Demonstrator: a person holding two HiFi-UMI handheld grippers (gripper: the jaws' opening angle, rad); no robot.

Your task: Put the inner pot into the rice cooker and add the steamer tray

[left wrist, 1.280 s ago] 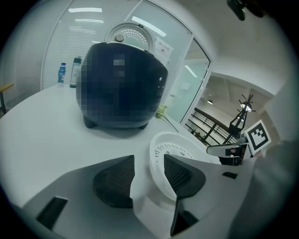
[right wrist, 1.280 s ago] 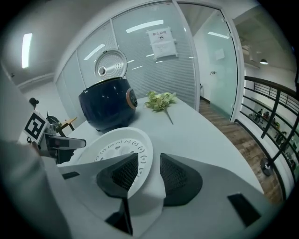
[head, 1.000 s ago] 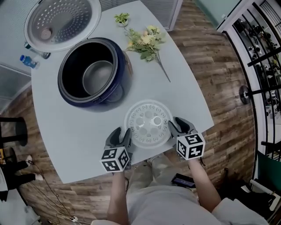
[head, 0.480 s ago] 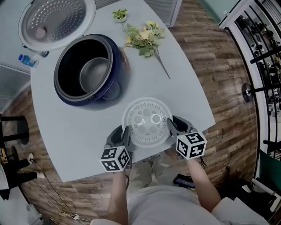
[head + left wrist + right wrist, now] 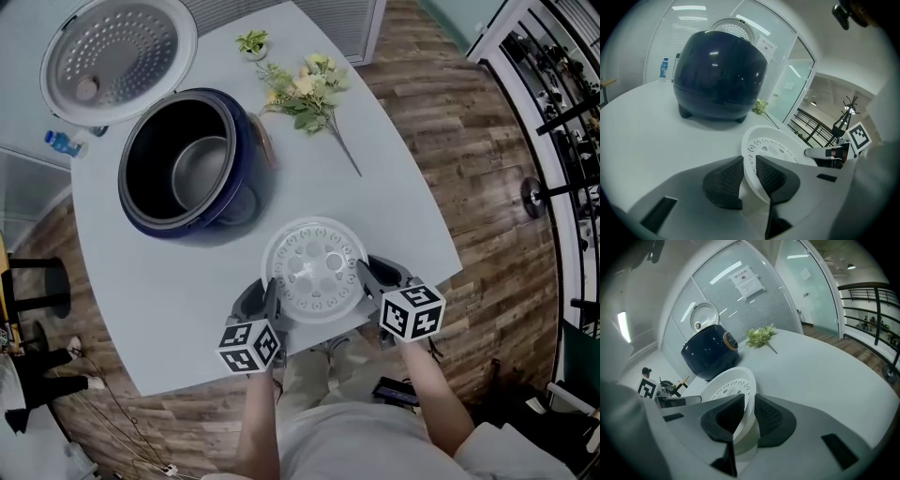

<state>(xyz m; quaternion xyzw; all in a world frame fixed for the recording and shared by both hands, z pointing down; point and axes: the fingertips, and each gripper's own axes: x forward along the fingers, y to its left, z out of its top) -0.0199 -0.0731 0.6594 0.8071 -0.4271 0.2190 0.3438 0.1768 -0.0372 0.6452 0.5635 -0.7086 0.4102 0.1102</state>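
**While both claws pinch the tray [image 5: 314, 272], the cooker [image 5: 251, 178] waits up and to the left**

Tray sits at the near edge of the table [image 5: 403, 206], right in front of the person. Left claw [image 5: 266, 300] is on its left rim and right claw [image 5: 368, 277] on its right rim, opposite each other. Both sets of jaws have just been closing. Each claw's own view shows them narrowed onto the white rim wall, one ribbed pad inside and one outside, pressing. Cannot tell whether the tray is off the table yet.

Cooker stands further from the person and to the left, mouth open upward, lid [image 5: 112, 56] thrown back beyond it. Pot [image 5: 202, 169] looks already seated. I judge that from the grey bottom down the dark well and from no other pot on the table.

The move turns on this: from the tray, the cooker mouth lies away and leftward, and above table level. Left claw is the nearer one, so the right has the longer reach. The tray is round, with no long axis to line up. It needs to stay level and centred over the mouth. Flowers [image 5: 305, 89] lie right of the cooker, likely clear of the path.
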